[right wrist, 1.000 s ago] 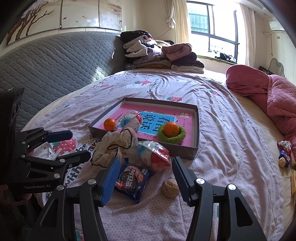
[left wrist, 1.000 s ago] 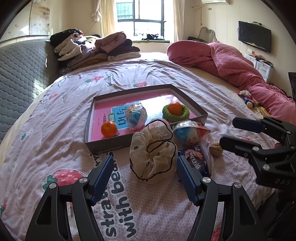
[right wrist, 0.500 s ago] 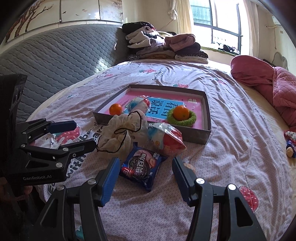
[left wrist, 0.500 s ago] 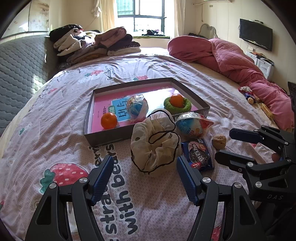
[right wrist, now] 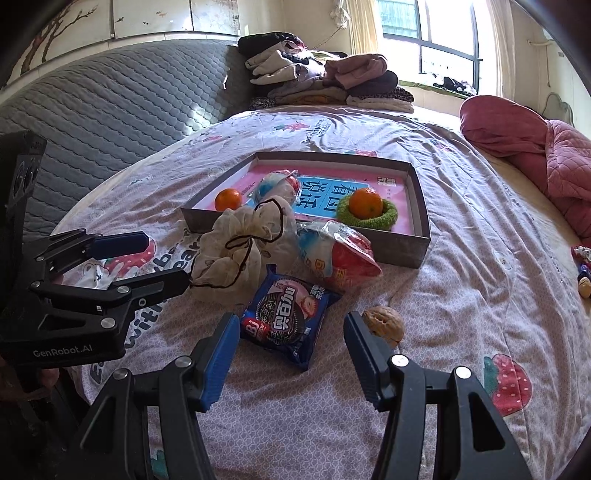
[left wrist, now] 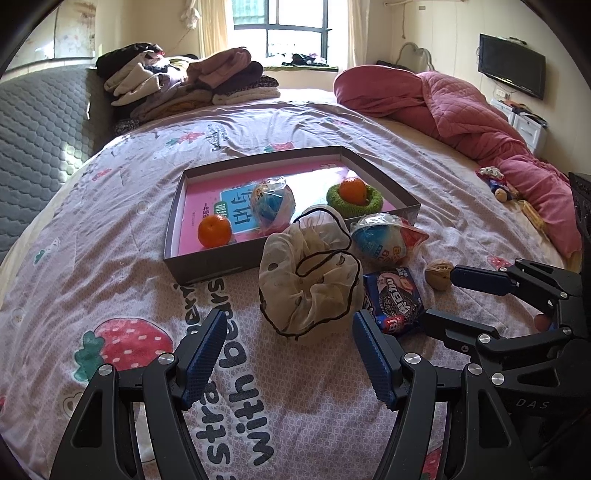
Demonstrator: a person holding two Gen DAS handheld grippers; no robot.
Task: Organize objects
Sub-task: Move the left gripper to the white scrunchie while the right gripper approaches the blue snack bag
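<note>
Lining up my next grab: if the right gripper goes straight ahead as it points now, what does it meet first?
Most likely the blue cookie packet, lying just ahead between the open fingers of the right gripper. The walnut sits beside the right finger, probably just off the line.

Sunlit bedrm: window (left wrist: 280, 31), wall TV (left wrist: 511, 70), grey padded headboard (right wrist: 110, 107).

Quick headcount of what's on the bed

Two oranges (left wrist: 214, 230) (left wrist: 352, 190), two wrapped toy eggs (left wrist: 272, 203) (left wrist: 380, 239), one mesh drawstring pouch (left wrist: 308, 280), one cookie packet (right wrist: 286, 314), one walnut (right wrist: 383, 322), one green scrunchie (right wrist: 369, 215) and one tray (right wrist: 306, 158) up at 12 o'clock.
</note>
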